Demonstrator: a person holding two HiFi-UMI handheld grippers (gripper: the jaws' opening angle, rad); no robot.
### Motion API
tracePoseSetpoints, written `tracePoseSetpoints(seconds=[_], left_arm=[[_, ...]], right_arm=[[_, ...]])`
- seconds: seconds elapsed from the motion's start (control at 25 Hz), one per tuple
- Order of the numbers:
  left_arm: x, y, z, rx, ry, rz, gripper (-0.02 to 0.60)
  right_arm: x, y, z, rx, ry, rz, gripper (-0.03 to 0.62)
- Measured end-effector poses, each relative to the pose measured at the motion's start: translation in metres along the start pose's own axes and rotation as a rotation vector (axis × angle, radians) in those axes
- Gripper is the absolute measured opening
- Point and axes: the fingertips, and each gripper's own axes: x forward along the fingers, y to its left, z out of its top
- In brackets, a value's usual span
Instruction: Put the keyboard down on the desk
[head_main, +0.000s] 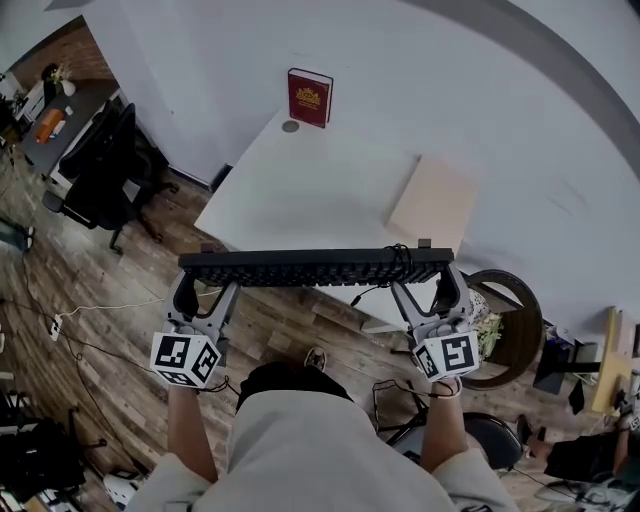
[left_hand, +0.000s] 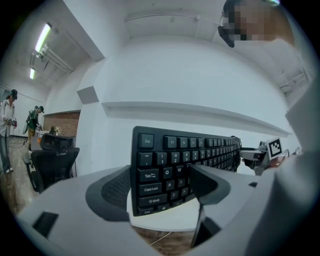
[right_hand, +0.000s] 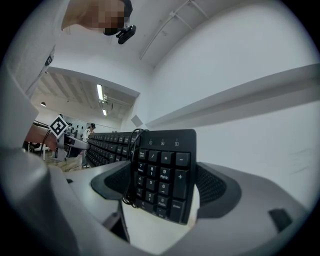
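Note:
A black keyboard (head_main: 315, 267) is held level in the air, just in front of the near edge of the white desk (head_main: 300, 190). My left gripper (head_main: 208, 270) is shut on its left end, where the Esc and Tab keys (left_hand: 165, 167) show between the jaws. My right gripper (head_main: 428, 268) is shut on its right end, the number pad (right_hand: 162, 175). The keyboard's black cable (right_hand: 132, 165) is coiled around it beside the number pad. The keys face me, tilted up toward both gripper cameras.
On the desk stand a red book (head_main: 310, 97) upright at the far edge and a tan board (head_main: 432, 203) lying flat at the right. A black office chair (head_main: 105, 165) is left of the desk. A round wooden stool (head_main: 510, 325) stands at the right.

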Motion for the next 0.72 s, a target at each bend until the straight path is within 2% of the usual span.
tracePoseSetpoints(seconds=[0.24,0.48,0.72], left_arm=[[0.01,-0.005,0.002,0.013,-0.002,-0.003,0.367],[0.061,0.04,-0.002,-0.012,0.028,-0.01,0.367],[0.071,0.039,-0.008,-0.006,0.032,-0.032,0.368]], right_arm=[[0.001,-0.009,-0.005,0.016,-0.004,-0.005,0.403],[0.064,-0.013,-0.018,0.023,0.031,-0.004,0.403],[0.061,-0.016,-0.026,0.029,0.036,-0.02,0.403]])
